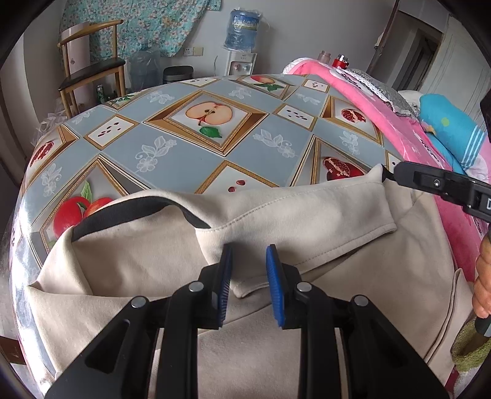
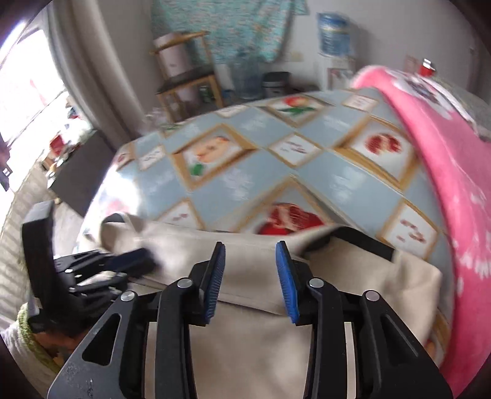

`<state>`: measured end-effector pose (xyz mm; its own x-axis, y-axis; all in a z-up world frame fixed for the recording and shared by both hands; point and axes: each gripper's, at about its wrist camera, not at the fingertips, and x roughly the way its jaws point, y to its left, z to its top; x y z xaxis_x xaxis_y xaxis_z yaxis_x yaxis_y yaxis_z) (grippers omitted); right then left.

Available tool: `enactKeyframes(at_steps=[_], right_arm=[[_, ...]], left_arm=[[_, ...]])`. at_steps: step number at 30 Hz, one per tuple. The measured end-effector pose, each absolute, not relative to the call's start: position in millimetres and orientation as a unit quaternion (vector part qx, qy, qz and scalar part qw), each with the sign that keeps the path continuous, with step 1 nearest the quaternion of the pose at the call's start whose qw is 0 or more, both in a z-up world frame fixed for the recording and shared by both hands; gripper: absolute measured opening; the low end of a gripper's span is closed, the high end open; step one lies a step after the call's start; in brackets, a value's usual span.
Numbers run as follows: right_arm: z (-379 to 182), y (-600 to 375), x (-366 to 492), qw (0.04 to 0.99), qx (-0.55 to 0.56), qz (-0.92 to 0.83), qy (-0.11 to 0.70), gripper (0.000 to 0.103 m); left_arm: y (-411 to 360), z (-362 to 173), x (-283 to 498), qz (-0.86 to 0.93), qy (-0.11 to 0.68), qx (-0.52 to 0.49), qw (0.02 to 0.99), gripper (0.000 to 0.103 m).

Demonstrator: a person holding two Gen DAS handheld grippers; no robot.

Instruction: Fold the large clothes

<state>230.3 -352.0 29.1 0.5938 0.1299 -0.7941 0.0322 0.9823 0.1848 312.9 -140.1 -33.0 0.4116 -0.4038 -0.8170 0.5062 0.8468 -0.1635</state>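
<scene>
the big cream top (image 1: pixel 276 233) lies spread on the near part of the worktop (image 1: pixel 190 147), on the fruit-pattern cloth. one sleeve (image 1: pixel 307 211) is folded over the body of the top. its long line runs from the left gripper (image 1: pixel 247 282) up and across to its cuff on the right, where the tip of the right gripper (image 1: pixel 396 176) sits.

in the left wrist view the left fingers stand a little apart, with a small fold of cream cloth right between them. it cannot be told if they pinch it or only stand around it.

in the blurry right wrist view the right gripper (image 2: pixel 250 277) has its fingers apart, with nothing pinched between them. the cloth lies just below and ahead of them.

the left gripper looks nearer to the middle of the sleeve, so the next fold most likely turns on it.

no writing on the top can be read. the blue water bottle (image 1: pixel 242 29) at the back has a label too small to read.
</scene>
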Motion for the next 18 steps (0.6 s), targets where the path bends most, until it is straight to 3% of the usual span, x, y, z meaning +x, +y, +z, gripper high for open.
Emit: enactKeyframes(at_steps=[6, 14, 18], right_arm=[[-20, -308, 258, 0.874, 0.034, 0.033, 0.484, 0.038], [1, -311, 255, 0.875, 0.066, 0.049, 0.477, 0.037], [-20, -290, 261, 0.869, 0.002, 0.039, 0.492, 0.04]], left_arm=[[-142, -33, 312, -0.267, 0.466, 0.061, 0.841, 0.023], [-141, -34, 311, -0.264, 0.465, 0.058, 0.843, 0.023], [-141, -34, 312, -0.262, 0.466, 0.053, 0.844, 0.023]])
